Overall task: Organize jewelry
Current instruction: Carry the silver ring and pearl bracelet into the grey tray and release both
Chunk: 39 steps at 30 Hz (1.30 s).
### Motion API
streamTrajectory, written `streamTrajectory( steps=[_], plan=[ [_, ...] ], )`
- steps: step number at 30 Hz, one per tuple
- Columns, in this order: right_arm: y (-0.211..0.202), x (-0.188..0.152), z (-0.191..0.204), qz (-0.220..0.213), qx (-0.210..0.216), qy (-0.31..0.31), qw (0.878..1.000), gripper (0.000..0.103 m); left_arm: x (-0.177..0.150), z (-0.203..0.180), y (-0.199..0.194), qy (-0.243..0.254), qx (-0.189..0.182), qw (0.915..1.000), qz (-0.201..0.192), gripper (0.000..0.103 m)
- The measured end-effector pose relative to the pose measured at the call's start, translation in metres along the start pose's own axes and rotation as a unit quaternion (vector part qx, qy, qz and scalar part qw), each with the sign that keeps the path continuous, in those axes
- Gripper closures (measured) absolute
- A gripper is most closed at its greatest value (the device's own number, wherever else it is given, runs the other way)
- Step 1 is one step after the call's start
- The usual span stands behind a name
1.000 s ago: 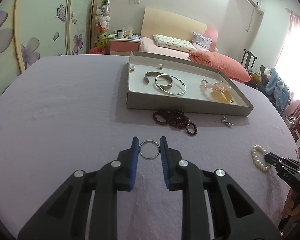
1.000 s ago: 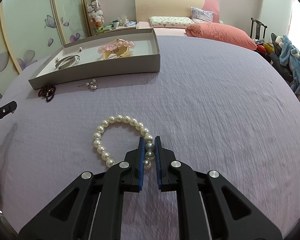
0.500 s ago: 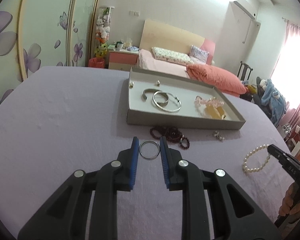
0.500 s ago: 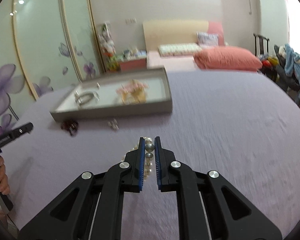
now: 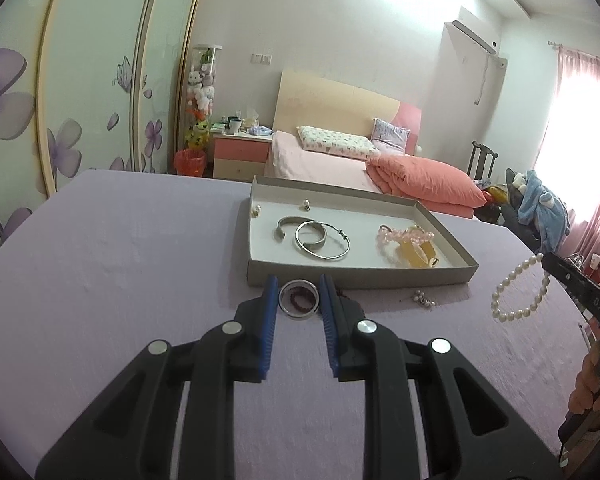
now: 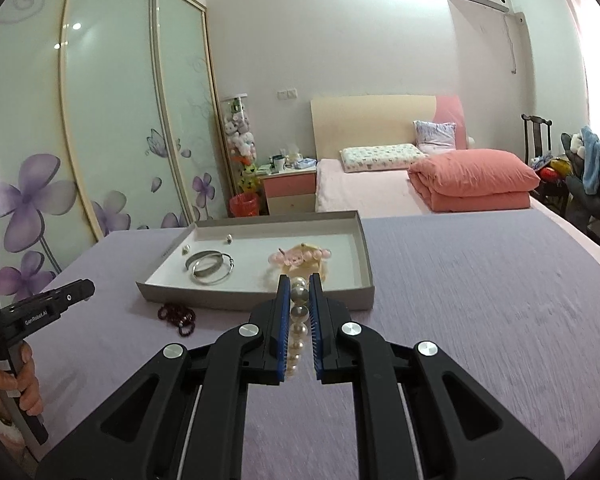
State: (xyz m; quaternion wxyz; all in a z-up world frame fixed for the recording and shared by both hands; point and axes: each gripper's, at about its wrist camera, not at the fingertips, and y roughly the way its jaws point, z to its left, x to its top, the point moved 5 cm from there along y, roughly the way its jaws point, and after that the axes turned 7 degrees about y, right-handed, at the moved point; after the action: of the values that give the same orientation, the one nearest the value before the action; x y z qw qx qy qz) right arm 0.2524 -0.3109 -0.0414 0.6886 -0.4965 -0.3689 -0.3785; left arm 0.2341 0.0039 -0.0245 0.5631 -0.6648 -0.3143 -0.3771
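Note:
My left gripper (image 5: 299,295) is shut on a silver ring bangle (image 5: 299,298) and holds it above the purple table, just in front of the grey tray (image 5: 360,274). My right gripper (image 6: 299,294) is shut on a white pearl bracelet (image 6: 299,320), lifted off the table near the tray's (image 6: 256,296) front wall. The bracelet also hangs at the right of the left wrist view (image 5: 520,292). In the tray lie silver bangles (image 5: 320,238), a pink bead bracelet (image 5: 404,236) and small earrings (image 5: 256,211).
A dark red bead bracelet (image 6: 178,316) and a small pearl cluster (image 5: 422,298) lie on the table before the tray. A bed (image 6: 420,184) with a coral quilt stands behind the table. A floral wardrobe (image 6: 80,140) is at the left.
Both grippers have risen and moved toward the tray. The pearl bracelet has left the table and now hangs from my right gripper. The bangle stays gripped in the left.

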Motion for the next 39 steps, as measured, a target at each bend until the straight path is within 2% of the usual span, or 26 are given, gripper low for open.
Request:
streamTrajectory(
  steps=[10,24,29,39],
  plan=[
    [0.005,0.019,0.008,-0.024,0.001,-0.012,1.0,0.093,0.015,-0.007,0.006,0.018,0.007,0.9997,-0.016,0.081],
    [0.03,0.066,0.025,-0.083,0.01,-0.03,0.996,0.093,0.079,-0.021,0.021,0.042,0.021,0.9956,-0.081,0.081],
    [0.051,0.071,0.033,-0.088,0.014,-0.037,0.995,0.093,0.095,-0.028,0.037,0.041,0.02,0.9944,-0.095,0.081],
    [0.097,0.073,0.033,-0.082,0.019,-0.033,0.996,0.093,0.106,-0.037,0.084,0.046,0.016,0.9946,-0.092,0.081]
  ],
)
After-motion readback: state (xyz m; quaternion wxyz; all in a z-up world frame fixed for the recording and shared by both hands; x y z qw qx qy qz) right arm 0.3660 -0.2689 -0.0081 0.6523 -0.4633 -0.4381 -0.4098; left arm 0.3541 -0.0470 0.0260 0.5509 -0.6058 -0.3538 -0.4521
